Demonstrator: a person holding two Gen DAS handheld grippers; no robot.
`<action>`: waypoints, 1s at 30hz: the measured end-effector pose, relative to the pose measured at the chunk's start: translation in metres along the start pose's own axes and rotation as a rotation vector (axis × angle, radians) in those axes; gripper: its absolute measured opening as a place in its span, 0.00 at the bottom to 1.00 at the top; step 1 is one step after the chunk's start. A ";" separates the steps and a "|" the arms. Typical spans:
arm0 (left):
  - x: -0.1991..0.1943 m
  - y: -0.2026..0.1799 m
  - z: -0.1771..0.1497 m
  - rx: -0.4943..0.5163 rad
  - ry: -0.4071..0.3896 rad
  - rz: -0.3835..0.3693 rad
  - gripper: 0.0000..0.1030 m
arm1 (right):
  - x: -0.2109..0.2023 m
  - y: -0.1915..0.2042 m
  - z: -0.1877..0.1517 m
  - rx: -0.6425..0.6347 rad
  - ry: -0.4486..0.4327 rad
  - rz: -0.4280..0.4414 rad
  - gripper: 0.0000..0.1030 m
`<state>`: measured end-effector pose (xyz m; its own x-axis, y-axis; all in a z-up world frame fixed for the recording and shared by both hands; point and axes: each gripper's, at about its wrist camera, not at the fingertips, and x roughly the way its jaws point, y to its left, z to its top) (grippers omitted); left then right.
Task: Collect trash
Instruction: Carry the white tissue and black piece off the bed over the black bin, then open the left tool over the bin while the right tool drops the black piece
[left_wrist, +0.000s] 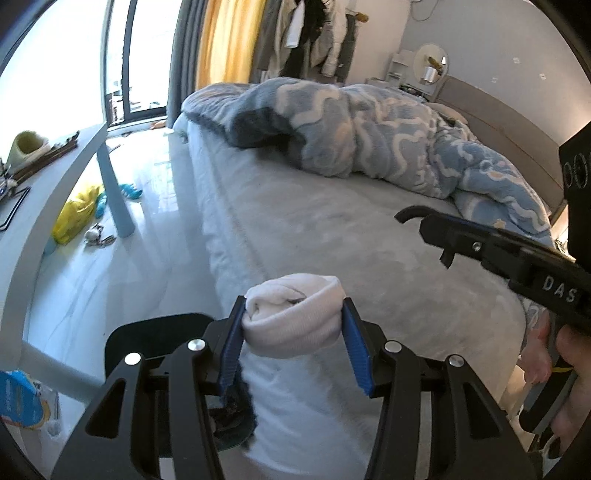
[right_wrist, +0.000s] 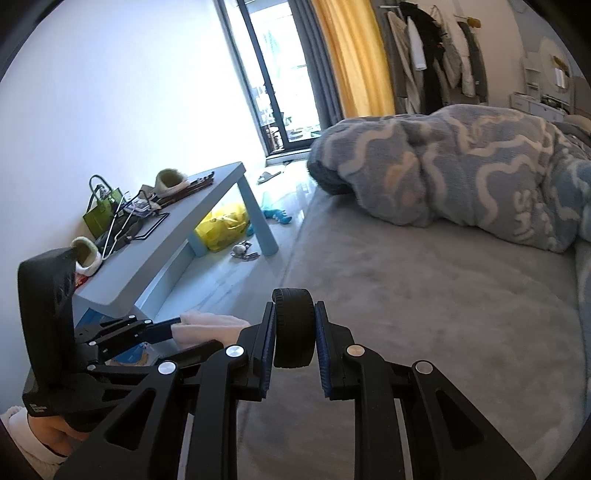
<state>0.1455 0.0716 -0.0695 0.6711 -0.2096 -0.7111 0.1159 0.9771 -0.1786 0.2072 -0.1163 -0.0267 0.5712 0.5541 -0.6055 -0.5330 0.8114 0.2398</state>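
Holding a sock (left_wrist: 291, 314) in the left gripper (left_wrist: 293, 325), jaws closed on it, over the bed (left_wrist: 332, 236) edge; right gripper (right_wrist: 295, 332) clamping a wheel (right_wrist: 294, 326), floor (left_wrist: 147, 206) open alongside.

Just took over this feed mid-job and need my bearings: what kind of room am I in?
Almost certainly a bedroom: a bed with a rumpled blue patterned comforter, clothes hanging on a rack by the yellow curtain, and a low blue table along the wall.
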 end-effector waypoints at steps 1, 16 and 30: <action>0.000 0.004 -0.001 -0.006 0.003 0.002 0.52 | 0.004 0.006 0.001 -0.007 0.004 0.003 0.20; 0.002 0.091 -0.025 -0.117 0.099 0.108 0.52 | 0.053 0.069 -0.001 -0.082 0.072 0.064 0.20; 0.010 0.139 -0.056 -0.163 0.220 0.131 0.55 | 0.092 0.115 -0.004 -0.126 0.123 0.104 0.20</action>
<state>0.1274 0.2028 -0.1400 0.4956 -0.1030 -0.8624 -0.0920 0.9811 -0.1700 0.1960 0.0274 -0.0573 0.4326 0.6003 -0.6726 -0.6631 0.7174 0.2138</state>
